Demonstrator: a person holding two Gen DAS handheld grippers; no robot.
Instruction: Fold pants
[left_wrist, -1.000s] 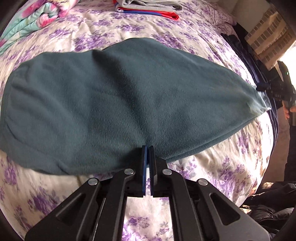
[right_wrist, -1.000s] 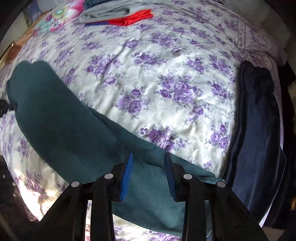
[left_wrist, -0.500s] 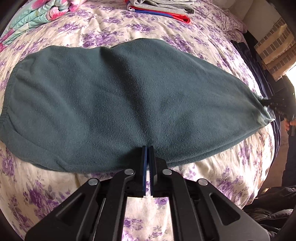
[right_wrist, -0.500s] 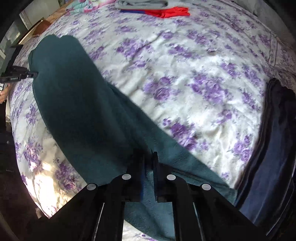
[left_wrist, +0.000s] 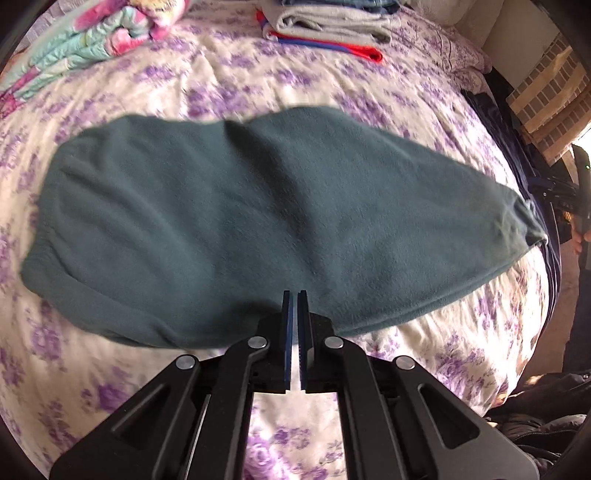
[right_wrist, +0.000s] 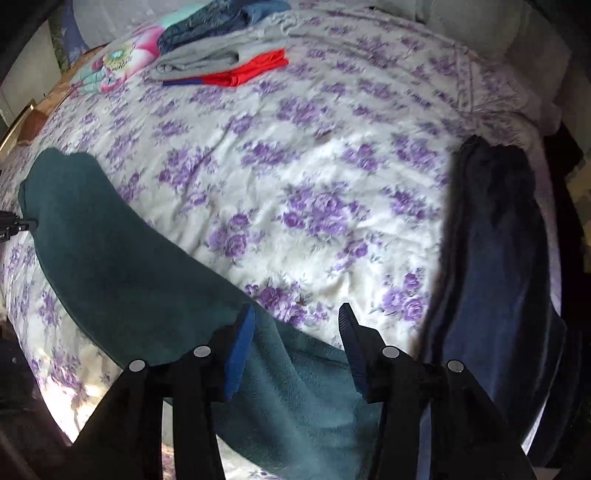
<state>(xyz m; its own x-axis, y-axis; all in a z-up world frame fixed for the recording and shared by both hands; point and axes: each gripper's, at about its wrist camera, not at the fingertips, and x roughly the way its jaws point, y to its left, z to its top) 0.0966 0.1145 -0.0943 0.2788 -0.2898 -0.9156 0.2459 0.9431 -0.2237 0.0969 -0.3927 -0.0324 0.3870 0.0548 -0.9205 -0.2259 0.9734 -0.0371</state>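
Observation:
Dark teal fleece pants (left_wrist: 258, 221) lie folded lengthwise across a floral bedspread (left_wrist: 332, 85). My left gripper (left_wrist: 294, 295) is shut, its blue pads pinched on the near edge of the pants. In the right wrist view the pants (right_wrist: 122, 266) run from the far left down under my right gripper (right_wrist: 295, 314), which is open, its jaws wide apart over one end of the pants. The right gripper also shows at the far right of the left wrist view (left_wrist: 561, 195), by the pants' tip.
Folded grey, red and blue clothes (left_wrist: 325, 33) are stacked at the back of the bed. A colourful floral quilt (left_wrist: 85, 44) lies at the back left. A dark navy garment (right_wrist: 495, 258) lies along the bed's right edge. The bedspread (right_wrist: 314, 166) spreads between them.
My right gripper, shut on the pants half a second ago, has opened and let go. My left gripper has stayed shut on the pants' edge and pulled back a little.

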